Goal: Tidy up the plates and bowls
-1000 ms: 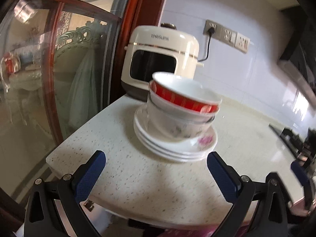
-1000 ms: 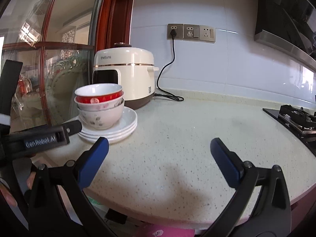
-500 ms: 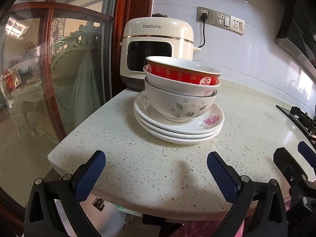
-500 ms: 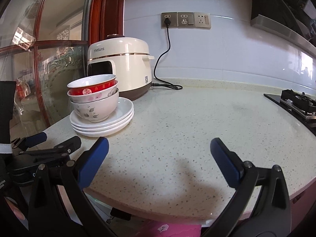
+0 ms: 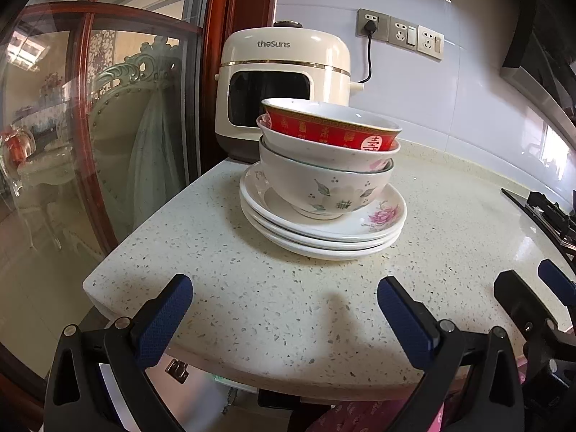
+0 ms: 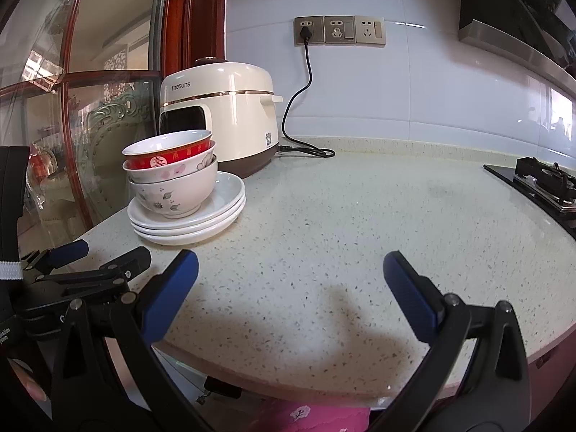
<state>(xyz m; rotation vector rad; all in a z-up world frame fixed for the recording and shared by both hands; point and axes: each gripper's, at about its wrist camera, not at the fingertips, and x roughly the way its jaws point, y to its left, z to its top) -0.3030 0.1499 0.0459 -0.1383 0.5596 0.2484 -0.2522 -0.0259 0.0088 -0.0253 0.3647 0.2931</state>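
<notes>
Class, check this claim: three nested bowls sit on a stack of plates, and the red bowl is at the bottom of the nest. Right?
Not quite. The red bowl is on top of the nest, not at the bottom, as the left wrist view shows. The three bowls do sit on the stack of plates.

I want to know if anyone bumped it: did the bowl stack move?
No. The bowl stack sits in the same spot before the rice cooker; only the cameras shifted.

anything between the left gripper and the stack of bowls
Nothing visible. Only bare countertop lies between the open left gripper and the stack of bowls on the plates.
</notes>
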